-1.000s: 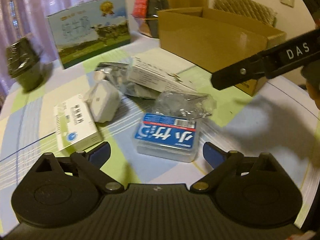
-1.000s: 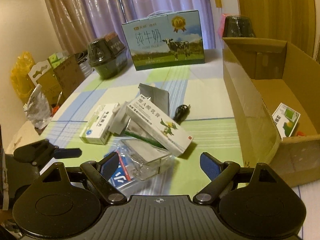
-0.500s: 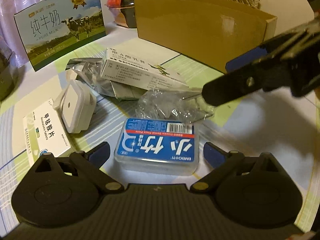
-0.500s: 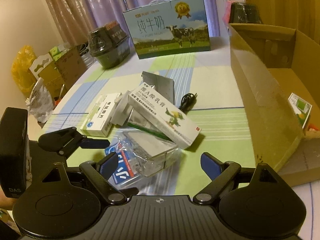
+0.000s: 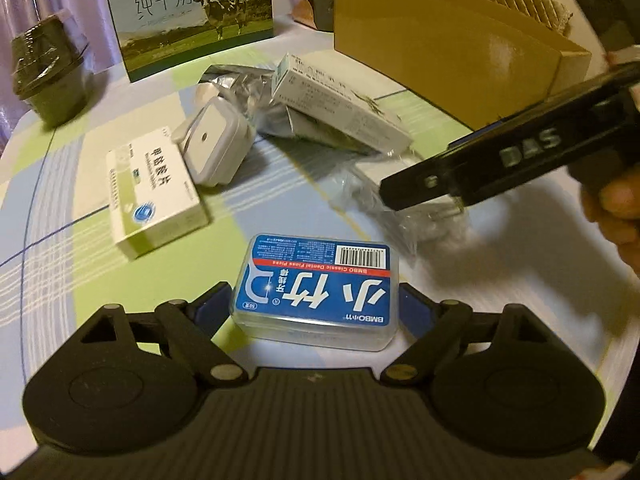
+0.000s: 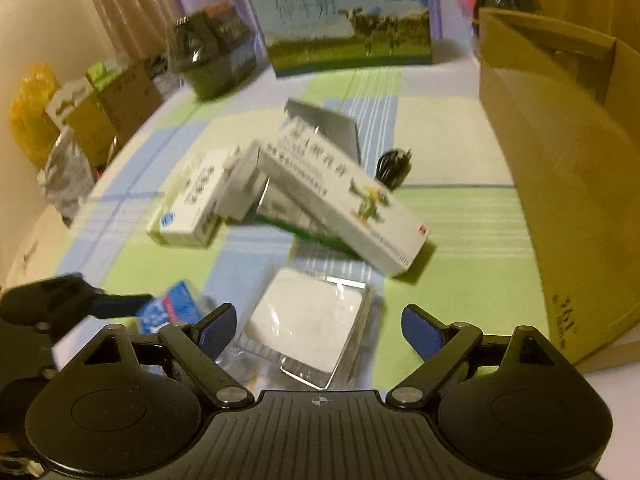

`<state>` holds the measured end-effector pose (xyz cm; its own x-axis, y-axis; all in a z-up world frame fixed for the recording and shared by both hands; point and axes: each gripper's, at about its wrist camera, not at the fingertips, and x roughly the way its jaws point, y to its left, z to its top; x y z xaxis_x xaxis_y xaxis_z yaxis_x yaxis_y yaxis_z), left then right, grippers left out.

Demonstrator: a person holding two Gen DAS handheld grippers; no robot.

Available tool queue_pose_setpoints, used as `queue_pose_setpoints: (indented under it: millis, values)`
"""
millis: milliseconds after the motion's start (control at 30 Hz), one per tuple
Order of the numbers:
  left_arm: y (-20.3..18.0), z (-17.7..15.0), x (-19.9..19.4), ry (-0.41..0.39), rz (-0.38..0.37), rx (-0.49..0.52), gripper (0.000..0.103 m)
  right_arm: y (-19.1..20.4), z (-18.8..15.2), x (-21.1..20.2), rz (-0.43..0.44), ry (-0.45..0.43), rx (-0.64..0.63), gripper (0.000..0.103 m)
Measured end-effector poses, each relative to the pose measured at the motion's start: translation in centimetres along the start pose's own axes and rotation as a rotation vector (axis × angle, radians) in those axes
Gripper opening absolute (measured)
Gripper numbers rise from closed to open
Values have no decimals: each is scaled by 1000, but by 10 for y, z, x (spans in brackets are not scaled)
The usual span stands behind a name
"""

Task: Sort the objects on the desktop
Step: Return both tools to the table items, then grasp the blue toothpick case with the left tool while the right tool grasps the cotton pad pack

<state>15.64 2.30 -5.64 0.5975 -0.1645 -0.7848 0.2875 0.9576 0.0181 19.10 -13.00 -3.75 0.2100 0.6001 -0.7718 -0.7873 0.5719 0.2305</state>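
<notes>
Both grippers are built the same: matte black plastic, a ribbed centre plate flanked by two round housings, linkage arms pinned with silver and brass-coloured screws. Blue pads (image 5: 208,304) are fitted on the fingertips. On the right gripper (image 5: 404,196), raised "DAS" lettering (image 5: 528,148) is moulded into the black side.

The left gripper (image 5: 314,306) is sitting low over the table, its blue-padded fingers (image 5: 210,304) spread wide, one to either side, gripping nothing. The right gripper (image 6: 318,326) is also hanging low, jaws parted wide, pads (image 6: 418,326) pointing forward and empty between them. In the left wrist view its black body is reaching in from the right, a hand (image 5: 616,208) wrapping the handle at the frame's edge.
</notes>
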Motion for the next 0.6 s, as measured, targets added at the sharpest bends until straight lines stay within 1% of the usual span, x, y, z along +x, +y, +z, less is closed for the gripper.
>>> queue_pose_setpoints:
  millis: [200,300,467,600]
  values:
    - [1,-9,-6,-5,30,-18,85,14,-10,8,-4,28,-51,87]
    - [4,-11,-8,-5,27,-33,85,16,-13,8,14,37,-36,87]
    - [7,-16,-10,-3,45,-32,85,15,-17,8,-14,46,-32,87]
    - [6,-16,-8,-8,50,-40,86,11,-15,11,-32,35,-13,87]
